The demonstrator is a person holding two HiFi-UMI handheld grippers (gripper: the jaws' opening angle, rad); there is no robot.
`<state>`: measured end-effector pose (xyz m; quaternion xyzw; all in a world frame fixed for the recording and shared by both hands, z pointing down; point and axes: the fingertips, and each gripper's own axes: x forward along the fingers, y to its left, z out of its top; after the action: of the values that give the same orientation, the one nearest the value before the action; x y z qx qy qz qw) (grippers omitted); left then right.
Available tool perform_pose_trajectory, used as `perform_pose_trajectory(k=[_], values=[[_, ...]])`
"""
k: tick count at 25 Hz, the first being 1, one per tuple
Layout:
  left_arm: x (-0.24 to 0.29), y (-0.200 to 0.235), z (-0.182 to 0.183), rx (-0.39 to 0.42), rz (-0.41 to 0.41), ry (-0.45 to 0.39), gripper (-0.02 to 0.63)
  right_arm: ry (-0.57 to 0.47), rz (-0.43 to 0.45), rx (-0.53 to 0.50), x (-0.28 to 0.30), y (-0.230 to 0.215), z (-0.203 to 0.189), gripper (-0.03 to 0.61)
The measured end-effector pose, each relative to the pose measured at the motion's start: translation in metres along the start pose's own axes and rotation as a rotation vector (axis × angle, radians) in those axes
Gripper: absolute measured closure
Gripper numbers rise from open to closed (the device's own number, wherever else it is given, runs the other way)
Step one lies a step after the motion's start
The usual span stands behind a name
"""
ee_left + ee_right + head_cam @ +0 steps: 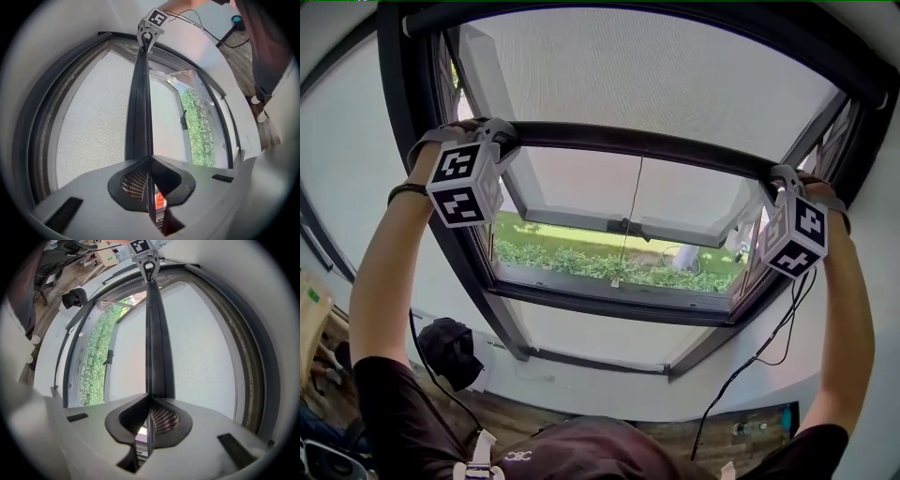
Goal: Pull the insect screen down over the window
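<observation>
Insect screen mesh covers the upper part of the window, and its dark bottom bar runs across the opening, roughly a third of the way down the dark window frame. Under the bar a glass sash stands tilted open. A thin cord hangs near the bar's middle, and green plants show outside through the gap.

The person reaches up with both arms. The left gripper sits at the bar's left end. In the left gripper view its jaws are pinched narrow on the thin edge of the bar, with mesh on one side and the open sash on the other. The right gripper clamps the bar's right end in the same way, jaws nearly together with the bar's edge between the pads. Each gripper view looks straight along the bar to the other gripper at the far end.

The marker cube of the left gripper hangs just below the bar beside the left side of the frame. A black cable drops from the right gripper towards the floor. A black bag lies on the wooden floor below the window, to the left.
</observation>
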<state>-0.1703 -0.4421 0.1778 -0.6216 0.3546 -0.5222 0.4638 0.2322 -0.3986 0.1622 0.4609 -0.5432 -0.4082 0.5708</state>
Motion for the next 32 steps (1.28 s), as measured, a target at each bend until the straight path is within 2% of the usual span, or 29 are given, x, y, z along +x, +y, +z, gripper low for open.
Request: perform_pose_trajectory(k=[3,12,19,25,32], values=[[0.006,-0.023,0.0,-0.011,-0.046,-0.016,0.586,0.0,0.027,-0.003,0.006,0.024,-0.004,0.557],[0.017,-0.051,0.0,-0.016,-0.048,-0.008,0.586,-0.001,0.048,-0.003,0.015,0.053,-0.003,0.557],[0.031,-0.096,-0.002,-0.027,-0.138,0.0,0.586,0.012,0.123,-0.012,0.023,0.096,-0.002,0.557],[0.041,-0.122,-0.003,-0.034,-0.151,0.001,0.586,0.025,0.151,-0.017,0.03,0.123,-0.003,0.557],[0.056,-0.177,-0.003,-0.034,-0.226,0.0,0.586,0.033,0.221,-0.019,0.041,0.178,-0.004,0.557]])
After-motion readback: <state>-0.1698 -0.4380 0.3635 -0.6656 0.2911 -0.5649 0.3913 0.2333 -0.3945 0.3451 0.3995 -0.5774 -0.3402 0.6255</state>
